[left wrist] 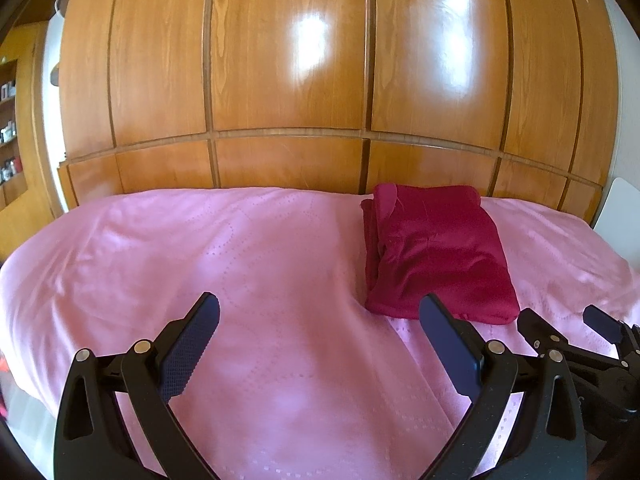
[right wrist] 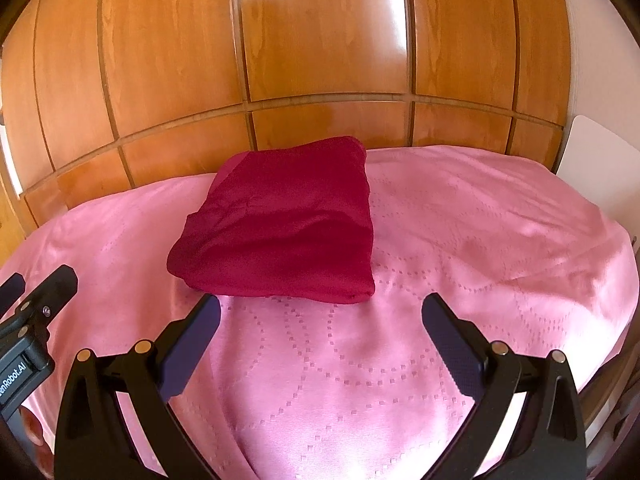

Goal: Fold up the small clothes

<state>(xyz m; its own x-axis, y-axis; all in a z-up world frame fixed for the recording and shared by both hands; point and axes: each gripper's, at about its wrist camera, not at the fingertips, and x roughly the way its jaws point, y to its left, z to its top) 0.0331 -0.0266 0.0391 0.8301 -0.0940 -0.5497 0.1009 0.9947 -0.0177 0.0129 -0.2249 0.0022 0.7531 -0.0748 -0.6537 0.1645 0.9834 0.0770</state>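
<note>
Left gripper: fingers spread wide, nothing between them, held above the near part of the bedspread. Right gripper: fingers likewise spread wide and empty, held just short of the garment's near edge. The two tools sit side by side, close together; each shows at the edge of the other's view.

Task item: one dark red garment, lying as a compact, roughly rectangular stack of layers. It rests on the bedspread toward the far edge of the bed, just in front of the wooden panelled wardrobe. In the left wrist view it lies ahead and to the right; in the right wrist view it lies ahead and slightly left. Neither gripper touches it.

Assessment: the garment appears folded already; the fold looks complete or nearly so.

Failure risks from this position:
- The fabric looks smooth and slippery. A nudge from a fingertip could slide the upper layers and open the stack.
- The left side shows loose layered edges; catching one layer alone would pull the fold apart.
- The bedspread is soft and wrinkled. Pressing down nearby could tilt the stack.
</note>
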